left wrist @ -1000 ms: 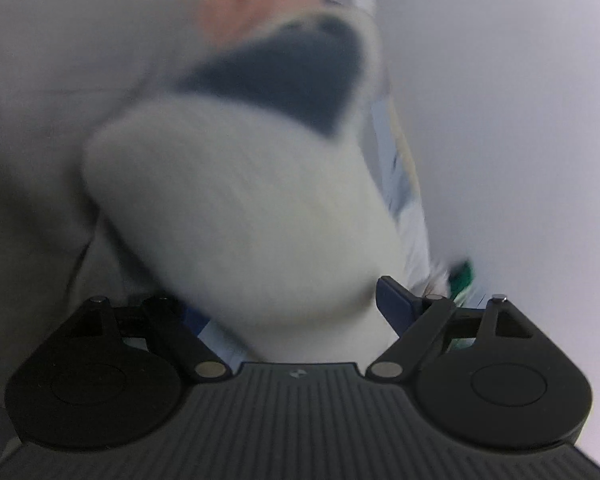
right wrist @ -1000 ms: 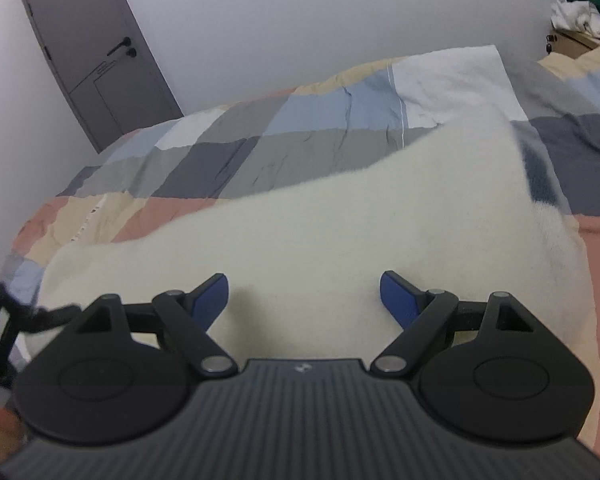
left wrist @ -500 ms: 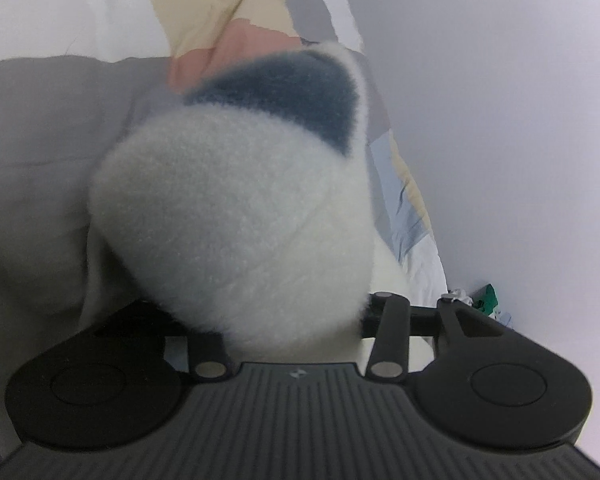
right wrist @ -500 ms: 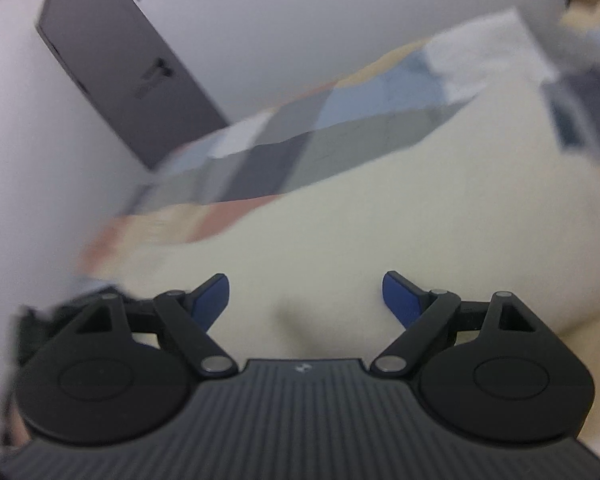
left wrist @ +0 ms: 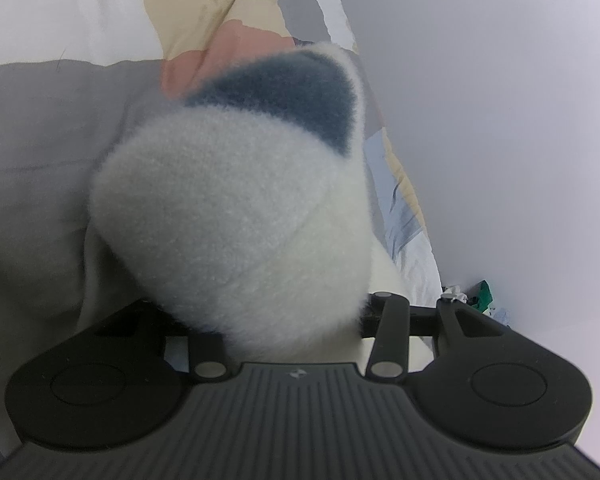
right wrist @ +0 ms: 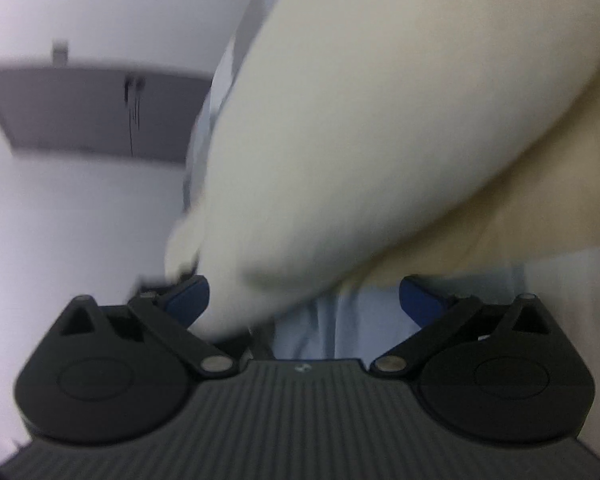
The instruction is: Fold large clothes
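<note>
While the left gripper [left wrist: 288, 316] keeps its two jaws pinched narrow on one bunched fold of the fluffy white garment [left wrist: 236, 216], that fold bulges up right in front of its camera, showing one dark blue patch [left wrist: 284, 96] at the far side. Behind lies one patchwork bedspread [left wrist: 228, 12], with a grey cloth [left wrist: 40, 152] to the left. Over on the right gripper [right wrist: 304, 300], the two blue pads [right wrist: 188, 294] stand wide, having just opened further; the cream fleece [right wrist: 380, 128] hangs just past the left pad, probably not pressed, though blur makes that hard to call. One grey door [right wrist: 80, 112] shows at far left.
</note>
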`<state>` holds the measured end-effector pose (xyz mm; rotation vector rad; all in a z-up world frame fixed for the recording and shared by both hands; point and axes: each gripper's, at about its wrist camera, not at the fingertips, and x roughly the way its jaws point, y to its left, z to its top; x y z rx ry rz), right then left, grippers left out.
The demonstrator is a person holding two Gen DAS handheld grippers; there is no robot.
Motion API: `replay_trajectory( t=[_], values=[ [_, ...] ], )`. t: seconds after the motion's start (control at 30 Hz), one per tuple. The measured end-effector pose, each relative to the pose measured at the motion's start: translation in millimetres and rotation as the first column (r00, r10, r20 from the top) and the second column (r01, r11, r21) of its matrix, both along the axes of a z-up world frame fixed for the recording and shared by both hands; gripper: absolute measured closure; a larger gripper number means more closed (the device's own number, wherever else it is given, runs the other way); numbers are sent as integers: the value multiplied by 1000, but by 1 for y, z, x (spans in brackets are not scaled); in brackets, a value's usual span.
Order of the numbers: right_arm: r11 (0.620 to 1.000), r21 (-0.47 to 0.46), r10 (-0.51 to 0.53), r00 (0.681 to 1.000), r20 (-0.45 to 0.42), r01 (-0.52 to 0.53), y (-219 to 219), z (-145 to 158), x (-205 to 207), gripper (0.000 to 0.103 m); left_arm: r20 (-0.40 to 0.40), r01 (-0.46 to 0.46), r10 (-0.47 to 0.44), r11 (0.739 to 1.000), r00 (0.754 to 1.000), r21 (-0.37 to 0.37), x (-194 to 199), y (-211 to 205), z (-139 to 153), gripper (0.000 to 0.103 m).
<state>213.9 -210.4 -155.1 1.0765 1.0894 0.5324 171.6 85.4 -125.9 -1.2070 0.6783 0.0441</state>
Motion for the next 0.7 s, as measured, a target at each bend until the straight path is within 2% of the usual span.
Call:
replay_trajectory(
  t=[0.07, 0.17, 0.23, 0.3, 0.4, 0.57, 0.63, 0.67, 0.7],
  values=[
    [997, 9, -71, 997, 2, 71, -10, -3, 5, 0, 1, 1, -1, 1000, 1000, -1, 0, 0, 1, 53],
    [982, -25, -185, 982, 28, 185, -26, 0, 9, 0, 3, -1, 1, 1000, 1000, -7, -1, 3, 0, 53],
    [962, -55, -265, 963, 45, 268, -39, 2, 10, 0, 6, -1, 2, 1000, 1000, -15, -2, 3, 1, 53],
    [940, -35, -337, 941, 37, 338, -53, 0, 9, 0, 9, -2, 2, 1000, 1000, -25, -3, 4, 1, 53],
    [912, -79, -397, 916, 61, 401, -63, 0, 6, 0, 10, -2, 3, 1000, 1000, -30, -3, 6, 0, 53],
    [907, -48, -417, 909, 21, 417, -67, -13, 22, 0, 22, -8, 9, 1000, 1000, -29, -3, 5, -6, 53],
    [909, -49, -414, 910, 34, 415, -67, -9, 24, 16, 26, -11, 12, 999, 1000, -41, -6, 6, -8, 53],
    [913, -83, -396, 917, 51, 399, -65, -6, 25, 31, 32, -6, 7, 999, 999, -34, -7, 5, -7, 53],
    [918, -123, -371, 926, 71, 377, -63, -3, 25, 39, 36, 0, 1, 1000, 999, -25, -9, 4, -5, 53]
  ],
)
